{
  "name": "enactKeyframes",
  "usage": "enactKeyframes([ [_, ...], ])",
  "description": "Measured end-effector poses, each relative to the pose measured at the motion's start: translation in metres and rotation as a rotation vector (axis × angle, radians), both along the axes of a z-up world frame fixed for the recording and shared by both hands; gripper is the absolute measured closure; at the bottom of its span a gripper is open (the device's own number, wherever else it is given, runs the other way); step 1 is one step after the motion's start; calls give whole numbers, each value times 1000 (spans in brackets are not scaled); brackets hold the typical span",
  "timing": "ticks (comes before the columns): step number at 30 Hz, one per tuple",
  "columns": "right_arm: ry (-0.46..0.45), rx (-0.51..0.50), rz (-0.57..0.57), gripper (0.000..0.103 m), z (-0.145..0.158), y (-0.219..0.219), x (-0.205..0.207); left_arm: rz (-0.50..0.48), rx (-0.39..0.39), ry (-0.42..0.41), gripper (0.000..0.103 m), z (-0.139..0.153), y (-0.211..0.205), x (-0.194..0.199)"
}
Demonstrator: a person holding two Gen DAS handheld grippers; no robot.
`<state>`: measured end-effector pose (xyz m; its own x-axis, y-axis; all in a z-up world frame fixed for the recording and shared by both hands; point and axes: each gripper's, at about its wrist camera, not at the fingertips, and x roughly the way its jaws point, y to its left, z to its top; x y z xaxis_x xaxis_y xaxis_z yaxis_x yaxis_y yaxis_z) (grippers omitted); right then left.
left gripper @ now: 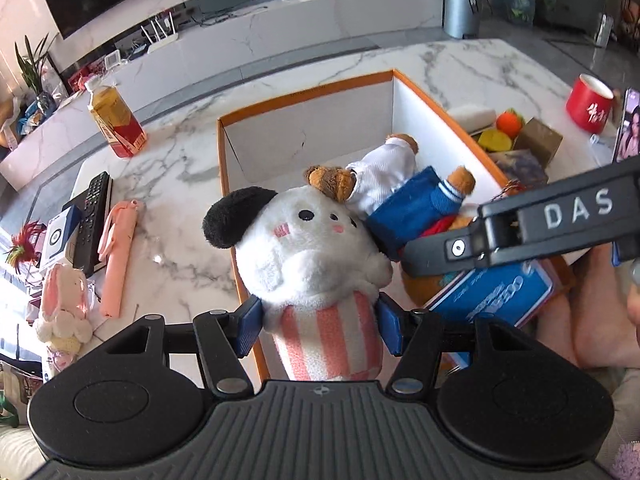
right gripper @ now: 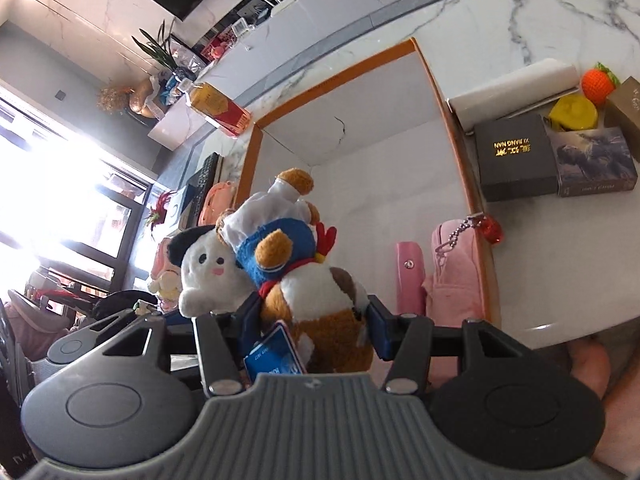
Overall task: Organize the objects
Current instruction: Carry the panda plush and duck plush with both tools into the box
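My left gripper (left gripper: 318, 326) is shut on a white plush dog (left gripper: 312, 252) with a black ear and pink-striped body, held over the near edge of the orange-rimmed white box (left gripper: 304, 92). My right gripper (right gripper: 314, 328) is shut on a brown-and-white plush rooster (right gripper: 320, 304) with a red comb, held over the same box (right gripper: 340, 76). A teddy bear (left gripper: 400, 192) in a white and blue outfit lies between the two plushes; it also shows in the right wrist view (right gripper: 276, 232). A blue card box (left gripper: 500, 292) sits under the right gripper.
A tea bottle (left gripper: 114, 120), remote (left gripper: 92, 220), pink case (left gripper: 116, 256) and bunny plush (left gripper: 64, 312) lie left of the box. To its right are a red mug (left gripper: 590, 102), an orange knit fruit (right gripper: 598, 84), a yellow item (right gripper: 574, 112) and dark boxes (right gripper: 516, 156). A pink pouch (right gripper: 456, 272) lies inside the box.
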<state>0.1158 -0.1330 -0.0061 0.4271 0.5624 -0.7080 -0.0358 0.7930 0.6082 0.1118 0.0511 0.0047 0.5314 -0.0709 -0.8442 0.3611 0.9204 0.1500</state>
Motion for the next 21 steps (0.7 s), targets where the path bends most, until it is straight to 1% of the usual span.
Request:
enactKeyframes([
  [5,39,-23,19,47,-14,5,8,-24,58,32,34,-15,-3,4],
  [7,44,-46,36,47,-18,9,11,-27,69,41,34,-20,-4,5],
  [9,55,-59,48,47,-23,12,14,-23,70,56,34,-25,-4,8],
  [11,62,-61,61,47,-28,15,17,-25,76,49,34,-26,-4,9],
  [16,58,-117,99,45,-31,24,20,-31,83,55,32,-25,-5,11],
  [21,32,-177,135,44,-32,31,16,-45,85,57,31,-26,-5,12],
])
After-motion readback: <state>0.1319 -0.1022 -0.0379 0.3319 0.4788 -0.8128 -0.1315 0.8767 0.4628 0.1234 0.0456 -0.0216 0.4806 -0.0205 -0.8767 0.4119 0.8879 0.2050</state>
